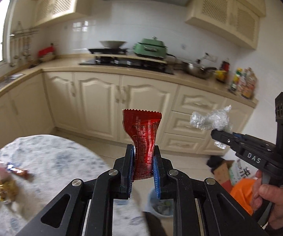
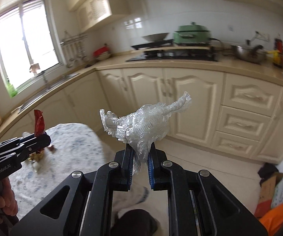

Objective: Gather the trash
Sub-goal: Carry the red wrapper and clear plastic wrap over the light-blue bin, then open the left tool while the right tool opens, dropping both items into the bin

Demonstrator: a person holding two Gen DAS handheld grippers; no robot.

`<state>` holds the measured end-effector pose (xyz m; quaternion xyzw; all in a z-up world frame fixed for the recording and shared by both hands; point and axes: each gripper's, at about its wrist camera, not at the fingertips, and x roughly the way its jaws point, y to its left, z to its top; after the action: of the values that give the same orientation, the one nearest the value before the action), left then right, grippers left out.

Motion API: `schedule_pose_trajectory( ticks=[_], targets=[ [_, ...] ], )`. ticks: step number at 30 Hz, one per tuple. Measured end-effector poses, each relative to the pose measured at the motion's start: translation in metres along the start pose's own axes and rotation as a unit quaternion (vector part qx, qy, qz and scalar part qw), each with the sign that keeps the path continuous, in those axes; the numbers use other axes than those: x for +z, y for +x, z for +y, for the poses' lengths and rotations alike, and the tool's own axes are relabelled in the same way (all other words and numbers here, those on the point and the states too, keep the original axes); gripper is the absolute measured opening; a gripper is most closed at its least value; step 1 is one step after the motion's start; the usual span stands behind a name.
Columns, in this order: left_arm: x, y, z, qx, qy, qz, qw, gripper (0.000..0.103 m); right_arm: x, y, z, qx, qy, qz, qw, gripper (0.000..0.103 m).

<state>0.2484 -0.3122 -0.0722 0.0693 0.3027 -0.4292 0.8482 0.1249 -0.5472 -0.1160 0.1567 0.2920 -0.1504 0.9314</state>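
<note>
My left gripper (image 1: 143, 151) is shut on a red snack wrapper (image 1: 144, 135), held upright in the air off the table's right edge. It also shows in the right wrist view (image 2: 39, 136) at the left, with the wrapper (image 2: 39, 123) sticking up. My right gripper (image 2: 141, 149) is shut on a crumpled clear plastic wad (image 2: 143, 125), raised above the floor. It shows in the left wrist view (image 1: 218, 134) at the right, with the wad (image 1: 212, 121). Several loose wrappers (image 1: 3, 184) lie on the round table (image 1: 62, 157) at the left.
A small blue bin (image 1: 162, 206) with scraps stands on the floor below my left gripper. Cardboard and an orange bag (image 1: 241, 192) lie on the floor at the right. Cream kitchen cabinets (image 1: 121, 102) with a stove and pots run along the back.
</note>
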Motion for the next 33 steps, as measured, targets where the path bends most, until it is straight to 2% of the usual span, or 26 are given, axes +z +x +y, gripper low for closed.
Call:
schedule_pose_trajectory(
  ticks=[5,11,14,23,30,31,33],
  targets=[
    [0.003,0.062,-0.040,-0.053,0.020,0.050,0.9971,0.014,-0.022,0.007,-0.059,-0.046,0.043,0.026,0.998,0.012],
    [-0.004,0.146,-0.071,-0.088,0.030,0.123,0.9880,0.014,-0.056,0.041,-0.118,-0.069,0.089,0.078,0.991,0.012],
    [-0.010,0.183,-0.080,-0.092,0.033,0.155,0.9831,0.014,-0.074,0.064,-0.139,-0.072,0.109,0.106,0.986,0.012],
    [0.011,0.332,-0.103,-0.087,0.025,0.252,0.9636,0.014,-0.124,0.128,-0.183,-0.072,0.162,0.181,0.967,0.012],
    [-0.002,0.427,-0.114,-0.079,0.021,0.314,0.9457,0.017,-0.153,0.160,-0.207,-0.067,0.199,0.224,0.952,0.016],
    [-0.004,0.438,-0.114,-0.076,0.021,0.319,0.9445,0.019,-0.156,0.163,-0.209,-0.068,0.203,0.227,0.950,0.016],
    [-0.007,0.452,-0.115,-0.071,0.019,0.332,0.9403,0.030,-0.162,0.171,-0.215,-0.066,0.212,0.235,0.946,0.016]
  ],
)
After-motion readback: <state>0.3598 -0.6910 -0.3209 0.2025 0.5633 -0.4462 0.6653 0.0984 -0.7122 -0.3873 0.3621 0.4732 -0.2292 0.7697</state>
